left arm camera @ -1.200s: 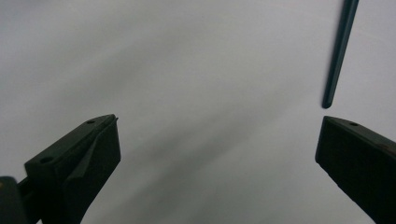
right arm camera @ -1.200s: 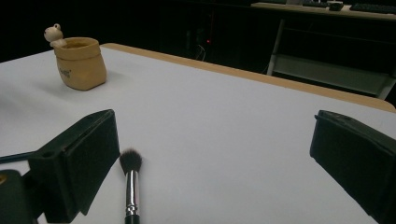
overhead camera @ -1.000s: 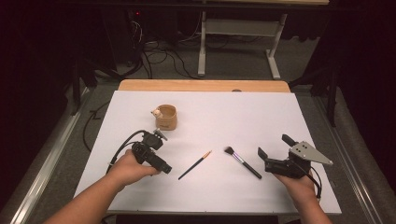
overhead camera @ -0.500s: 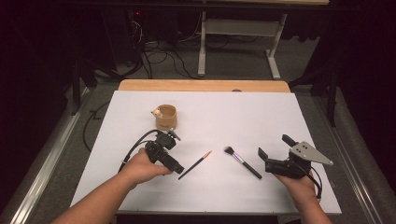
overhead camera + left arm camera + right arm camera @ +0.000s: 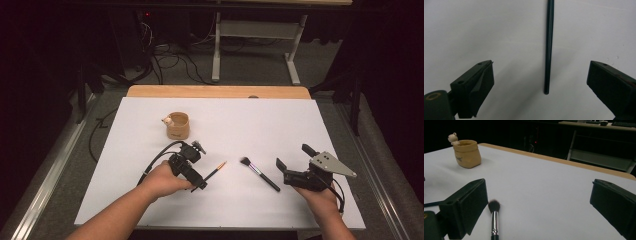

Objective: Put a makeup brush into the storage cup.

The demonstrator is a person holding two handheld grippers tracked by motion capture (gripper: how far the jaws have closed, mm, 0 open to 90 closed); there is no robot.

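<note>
Compared with the earlier high views, the left gripper (image 5: 202, 184) has travelled rightward across the white table (image 5: 300, 125) from a spot well apart from the thin brush (image 5: 216, 171) to a position directly over its near, dark end; the right gripper (image 5: 292, 162), the makeup brush (image 5: 259, 173) and the cup (image 5: 178, 125) lie where they did. Over the same interval the left jaws have just been closing a little, yet they stand wide apart, and the left gripper view shows the dark handle (image 5: 548, 47) lying flat on the table between them, touched by neither pad (the grasp is prepared, not made). The thin brush lies at a slant near the table's front middle, orange tip pointing away from the person, butt end toward the left hand (image 5: 165, 181); the gripper is turned so that the handle runs lengthwise through the gap, which judged from this alignment lets the jaws close squarely across the shaft. The right gripper rests low near the front right of the table with its jaws spread and nothing between them, apparently parked clear of the working side; in the right gripper view the makeup brush (image 5: 494, 218) lies just beside the left-hand jaw, bristles pointing away. The tan cup, with a small figure on its rim, stands upright farther back on the left, a plausible holder for both brushes.
</note>
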